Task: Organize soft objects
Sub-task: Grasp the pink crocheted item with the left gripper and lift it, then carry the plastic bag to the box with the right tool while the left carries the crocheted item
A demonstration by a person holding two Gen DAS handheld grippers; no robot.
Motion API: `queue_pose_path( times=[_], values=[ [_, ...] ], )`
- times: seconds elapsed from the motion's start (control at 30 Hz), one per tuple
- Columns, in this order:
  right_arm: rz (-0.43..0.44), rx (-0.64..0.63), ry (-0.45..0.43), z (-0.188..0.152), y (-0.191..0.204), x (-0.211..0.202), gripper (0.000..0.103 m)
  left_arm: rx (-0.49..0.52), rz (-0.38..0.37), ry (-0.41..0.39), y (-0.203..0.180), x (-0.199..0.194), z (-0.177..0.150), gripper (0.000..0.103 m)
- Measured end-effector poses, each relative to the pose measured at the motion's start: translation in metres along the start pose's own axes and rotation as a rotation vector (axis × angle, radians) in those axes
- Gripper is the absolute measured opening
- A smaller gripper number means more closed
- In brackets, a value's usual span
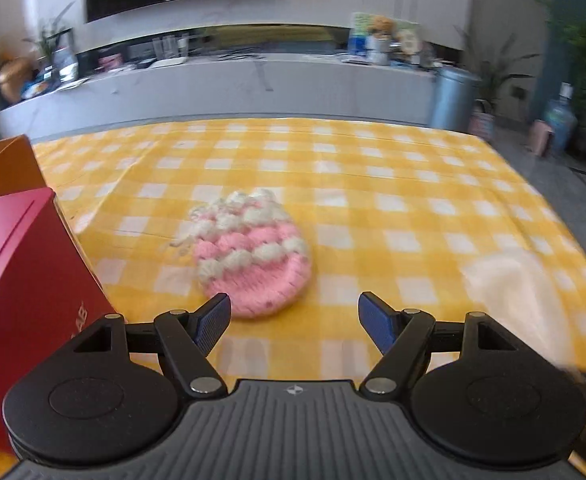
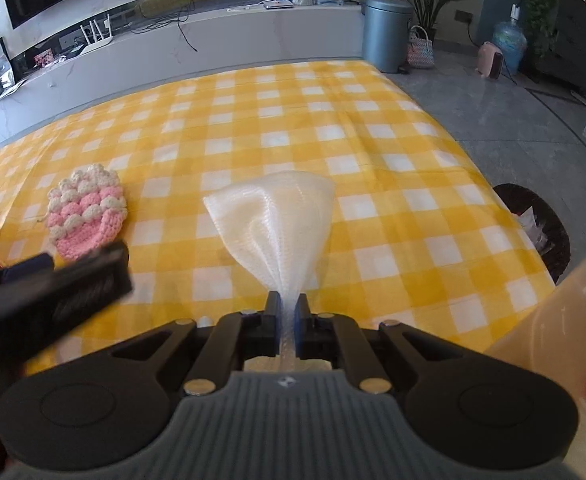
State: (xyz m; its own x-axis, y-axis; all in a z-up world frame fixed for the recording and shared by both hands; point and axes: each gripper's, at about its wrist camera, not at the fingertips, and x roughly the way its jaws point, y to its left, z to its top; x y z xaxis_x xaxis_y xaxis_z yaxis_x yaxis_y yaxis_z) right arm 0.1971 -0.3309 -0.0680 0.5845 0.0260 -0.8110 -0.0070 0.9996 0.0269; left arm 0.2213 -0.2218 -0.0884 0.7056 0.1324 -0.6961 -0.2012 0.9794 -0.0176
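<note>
While right fingers (image 2: 287, 312) pinch white mesh pouch (image 2: 277, 216), its contents stay hidden.

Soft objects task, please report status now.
Right gripper shut on white mesh cloth. Left gripper open, facing pink-and-white crocheted pouch. Red box close at left.

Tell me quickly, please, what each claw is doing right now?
Left claw: open, holding nothing, with the pink and white crochet pouch just ahead on the tablecloth.
Right claw: closed on the white mesh bag.
</note>
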Motion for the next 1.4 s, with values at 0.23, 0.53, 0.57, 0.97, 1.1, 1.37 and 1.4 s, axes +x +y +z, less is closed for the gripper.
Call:
queue_pose_path(
  times=[0.23,0.53,0.57,0.97,1.1,1.37,1.4],
  values=[
    [0.005,0.002,0.035,0.001,-0.001,0.013,0.006,0.077,0.110,0.029,-0.011,0.042,0.014,0.099],
    [0.036,-0.032,0.033,0.000,0.011,0.011,0.006,-0.037,0.199,0.038,-0.013,0.055,0.012,0.103],
    [0.035,-0.033,0.034,0.000,0.011,0.011,0.006,-0.054,0.198,0.037,-0.011,0.055,0.013,0.103],
    [0.146,0.021,0.001,0.001,0.010,-0.002,0.011,-0.036,0.232,-0.052,-0.004,0.036,0.009,0.029],
    [0.145,0.031,-0.002,0.002,0.006,-0.001,0.011,0.014,0.185,-0.069,-0.005,0.030,0.008,0.018],
    [0.131,0.063,0.001,0.001,-0.001,-0.001,0.011,0.113,-0.064,-0.122,-0.015,-0.022,-0.014,0.017],
    [0.131,0.068,0.000,0.001,-0.003,-0.002,0.011,0.141,-0.089,-0.137,-0.017,-0.032,-0.018,0.017]
  ],
)
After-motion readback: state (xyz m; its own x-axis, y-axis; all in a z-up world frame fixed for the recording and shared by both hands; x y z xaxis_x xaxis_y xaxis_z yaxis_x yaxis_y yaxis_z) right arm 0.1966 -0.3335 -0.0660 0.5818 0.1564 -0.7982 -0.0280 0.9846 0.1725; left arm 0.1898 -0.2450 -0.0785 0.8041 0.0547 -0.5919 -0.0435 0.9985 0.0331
